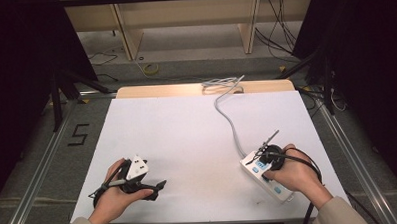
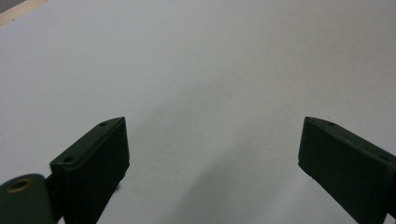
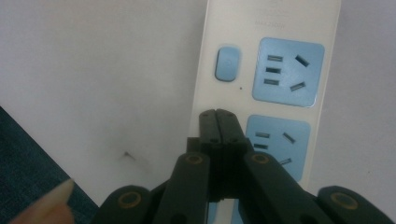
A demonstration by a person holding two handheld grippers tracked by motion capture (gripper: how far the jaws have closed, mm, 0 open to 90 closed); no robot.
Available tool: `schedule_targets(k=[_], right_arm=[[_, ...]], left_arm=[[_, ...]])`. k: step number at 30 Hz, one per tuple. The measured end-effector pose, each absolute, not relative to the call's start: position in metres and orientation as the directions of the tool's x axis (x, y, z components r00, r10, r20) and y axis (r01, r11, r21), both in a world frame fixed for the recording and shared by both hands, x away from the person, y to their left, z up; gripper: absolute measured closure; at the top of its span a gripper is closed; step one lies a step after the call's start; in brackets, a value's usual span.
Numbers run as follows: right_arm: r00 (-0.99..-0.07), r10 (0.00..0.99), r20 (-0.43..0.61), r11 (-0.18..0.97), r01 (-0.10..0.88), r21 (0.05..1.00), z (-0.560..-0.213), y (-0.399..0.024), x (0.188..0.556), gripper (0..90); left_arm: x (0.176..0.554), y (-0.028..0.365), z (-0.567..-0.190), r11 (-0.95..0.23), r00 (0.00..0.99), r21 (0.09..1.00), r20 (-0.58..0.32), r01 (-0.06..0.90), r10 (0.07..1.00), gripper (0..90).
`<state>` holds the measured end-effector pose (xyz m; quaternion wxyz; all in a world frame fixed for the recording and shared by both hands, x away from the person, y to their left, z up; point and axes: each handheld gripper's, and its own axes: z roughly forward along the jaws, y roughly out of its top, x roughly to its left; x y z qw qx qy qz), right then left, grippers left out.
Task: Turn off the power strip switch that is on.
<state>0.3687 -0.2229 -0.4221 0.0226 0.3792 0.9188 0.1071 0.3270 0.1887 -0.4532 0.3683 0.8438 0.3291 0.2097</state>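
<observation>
White power strip (image 1: 267, 177) — it lies flat on the white table sheet (image 1: 187, 142) near the right front corner, its long axis running on a diagonal from the near right edge toward the table's middle. Its grey cord (image 1: 230, 122) leaves the far end and winds away to the back edge of the table (image 1: 160, 90), where it ends in a loose coil. In the right gripper view the strip's face shows a blue rocker switch (image 3: 227, 63) beside one blue socket panel (image 3: 287, 72), with a second blue panel (image 3: 278, 144) next along the strip.

Right gripper (image 3: 218, 114) — its two black jaws are pressed together with no gap and nothing between them; the joined tips sit over the strip's white face at the edge of the second socket panel. Whether they touch the plastic cannot be told. The right hand (image 1: 296, 173) wraps the gripper's body from the outer side, forearm entering from the bottom right, the tool directed down onto the strip.

Left gripper (image 1: 159, 186) — held low over the sheet near the front left, well apart from the strip, jaws pointing toward the table's middle. In the left gripper view the jaws stand wide apart over bare white sheet, holding nothing. The left hand (image 1: 117, 195) grasps it from behind, wrist close to the table edge.
</observation>
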Motion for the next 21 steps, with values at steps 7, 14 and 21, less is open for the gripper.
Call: schedule_targets(k=[7,14,21], right_arm=[[-0.717,0.697,0.037,0.686,0.680,0.260,-0.420,-0.223,0.367,90.0],[-0.720,0.694,0.035,0.668,0.661,0.341,-0.417,-0.226,0.366,90.0],[-0.705,0.708,0.041,0.619,0.649,0.443,-0.414,-0.234,0.364,90.0]], left_arm=[[0.327,0.189,-0.453,-0.508,0.693,0.762,0.110,0.401,0.712,8.2],[0.327,0.189,-0.453,-0.511,0.695,0.759,0.110,0.402,0.711,8.2],[0.327,0.189,-0.454,-0.513,0.695,0.758,0.111,0.403,0.710,8.3]])
